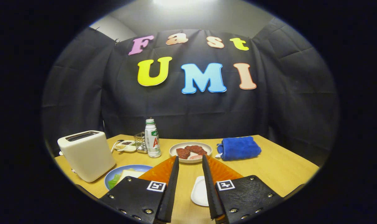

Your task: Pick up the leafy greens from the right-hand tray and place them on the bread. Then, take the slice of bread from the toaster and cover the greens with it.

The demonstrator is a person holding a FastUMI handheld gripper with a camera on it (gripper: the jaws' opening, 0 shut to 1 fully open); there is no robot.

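Count: you see one toaster [88, 154], one blue plate [109, 179], one bottle [152, 138], one plate of red pieces [204, 147], one blue towel [238, 148], one white tray [200, 192].
Bread: one slice [130, 174] lies flat on the blue plate, lower left of the frame, greens [114, 180] under its left edge; long axis unclear.
Relative to jaws: bread sits left of your left finger.
Gripper [190, 161]: your fingers stand apart, holding nothing, the white tray partly between them.

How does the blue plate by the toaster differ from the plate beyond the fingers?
The blue plate is blue and holds bread on greens; the pale plate holds reddish meat pieces. The blue plate sits beside the toaster; the pale plate sits next to the blue towel. Both are round. The gripper is open.
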